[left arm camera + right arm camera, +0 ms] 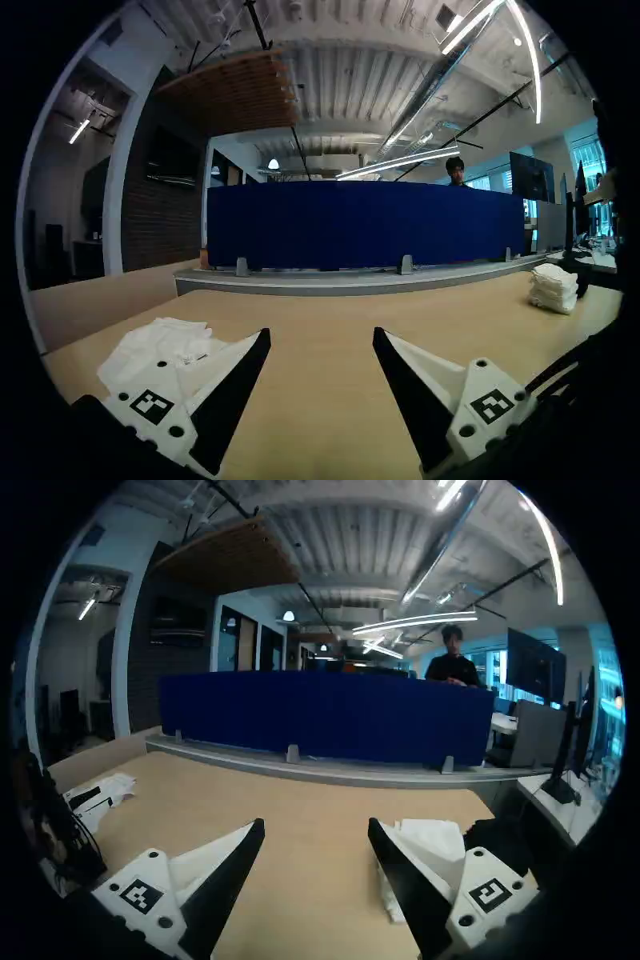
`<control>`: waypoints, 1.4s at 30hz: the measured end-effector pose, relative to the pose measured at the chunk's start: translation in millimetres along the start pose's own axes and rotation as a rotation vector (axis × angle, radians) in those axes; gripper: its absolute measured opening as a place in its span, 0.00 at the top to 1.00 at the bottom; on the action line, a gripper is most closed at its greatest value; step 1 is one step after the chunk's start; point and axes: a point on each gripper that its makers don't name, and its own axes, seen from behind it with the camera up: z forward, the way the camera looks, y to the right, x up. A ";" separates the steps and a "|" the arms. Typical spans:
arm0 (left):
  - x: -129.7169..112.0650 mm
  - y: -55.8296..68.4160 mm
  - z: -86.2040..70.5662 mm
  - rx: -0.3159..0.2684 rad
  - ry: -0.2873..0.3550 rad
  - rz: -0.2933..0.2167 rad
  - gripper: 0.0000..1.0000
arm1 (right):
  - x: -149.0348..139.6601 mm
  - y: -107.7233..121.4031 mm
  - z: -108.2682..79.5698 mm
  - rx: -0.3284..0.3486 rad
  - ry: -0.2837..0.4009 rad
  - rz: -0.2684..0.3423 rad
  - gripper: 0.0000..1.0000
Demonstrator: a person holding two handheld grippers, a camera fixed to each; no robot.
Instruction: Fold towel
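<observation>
Your left gripper (320, 336) hangs over the table (320, 384) with its jaws wide apart and nothing between them. The pale, smooth wood-grain top shows in the gap. The towel (164, 344) lies crumpled on the near left part of the table, soft white cloth in loose folds. Its near edge is hidden behind the left-hand finger. Far to the right, a stack (554, 288) of folded white cloths sits near the table's edge, lumpy and layered.

Your right gripper (314, 824) is likewise spread open and empty above the table (240, 800). The stack (428, 836) sits just behind its right-hand finger, which covers the stack's lower left part. You cannot tell whether they touch. At the far left edge of the table, a white shape (100, 792) with dark patches is too small to make out.

A blue, felt-like partition (360, 224) on grey feet runs along the back of the table. A person (452, 660) stands behind it, cut off at the chest by its top edge. A flat dark monitor (534, 668) stands to the right.
</observation>
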 end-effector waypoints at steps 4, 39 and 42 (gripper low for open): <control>-0.2 0.1 -0.1 0.000 0.000 0.000 0.05 | -2.4 5.9 4.6 -0.008 0.017 0.008 0.00; -0.5 -1.4 0.6 0.000 0.000 0.000 0.05 | -121.4 56.7 40.6 -0.187 0.085 0.107 0.00; -0.6 -1.6 0.9 0.000 0.000 0.000 0.05 | -124.0 57.3 42.1 -0.189 0.104 0.121 0.00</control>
